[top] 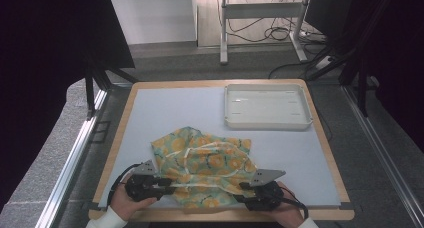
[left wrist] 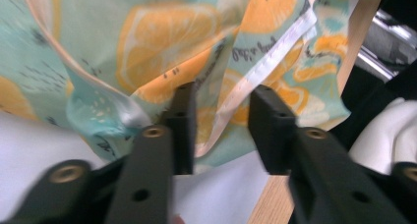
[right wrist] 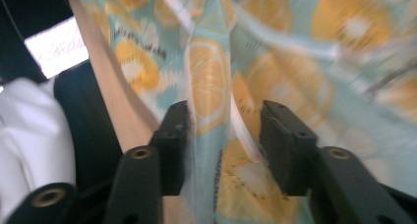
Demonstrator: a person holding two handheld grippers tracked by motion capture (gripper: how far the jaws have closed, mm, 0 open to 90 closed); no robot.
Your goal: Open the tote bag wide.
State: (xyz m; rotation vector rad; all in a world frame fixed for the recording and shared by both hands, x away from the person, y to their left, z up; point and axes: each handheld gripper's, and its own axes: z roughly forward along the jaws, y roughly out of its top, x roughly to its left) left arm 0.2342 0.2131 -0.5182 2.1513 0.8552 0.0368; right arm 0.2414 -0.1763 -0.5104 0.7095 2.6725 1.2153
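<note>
Cloth [top: 202,163] with an orange-slice print lies crumpled at the near edge of the table [top: 200,105], between two hand-held grippers.

The left gripper [top: 167,185] sits at the cloth's left edge; in the left gripper view its jaws stand partly apart with a white-edged fold [left wrist: 255,79] in the gap, not pinched. The right gripper [top: 245,190] sits at the right edge, jaws likewise partly apart, a fold hanging loose between them. A white tray [top: 266,107] rests well apart at the far right.
</note>
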